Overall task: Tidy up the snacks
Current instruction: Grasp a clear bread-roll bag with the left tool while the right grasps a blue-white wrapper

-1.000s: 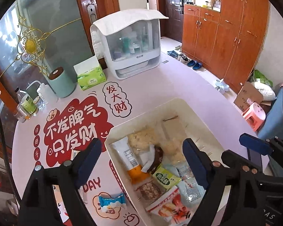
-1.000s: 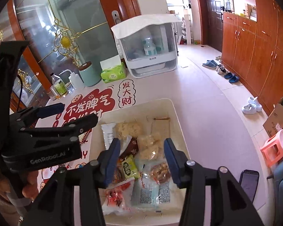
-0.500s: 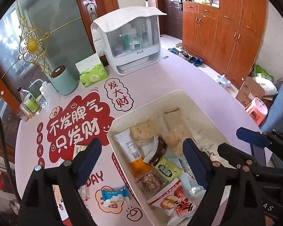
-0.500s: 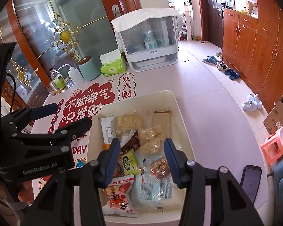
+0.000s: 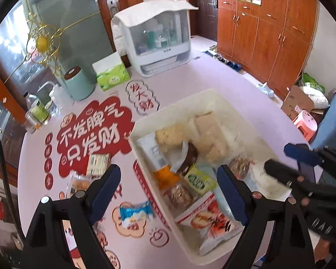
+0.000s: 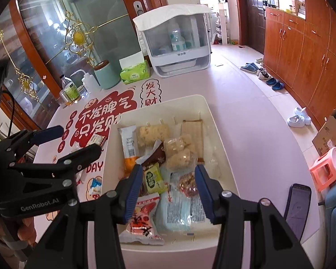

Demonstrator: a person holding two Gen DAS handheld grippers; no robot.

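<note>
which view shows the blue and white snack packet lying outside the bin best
The left wrist view: the blue and white snack packet lies whole on the table. The right wrist view shows only a sliver beside the bin.

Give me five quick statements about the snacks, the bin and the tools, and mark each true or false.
1. The bin holds several snack packs. True.
2. The blue candy lies inside the bin. False: it lies on the table, beside the bin.
3. The right tool grips the green pack. False: its jaws are open and hold nothing.
4. The left tool is open and holds nothing. True.
5. The tissue box stands in the bin. False: it stands on the table.
</note>
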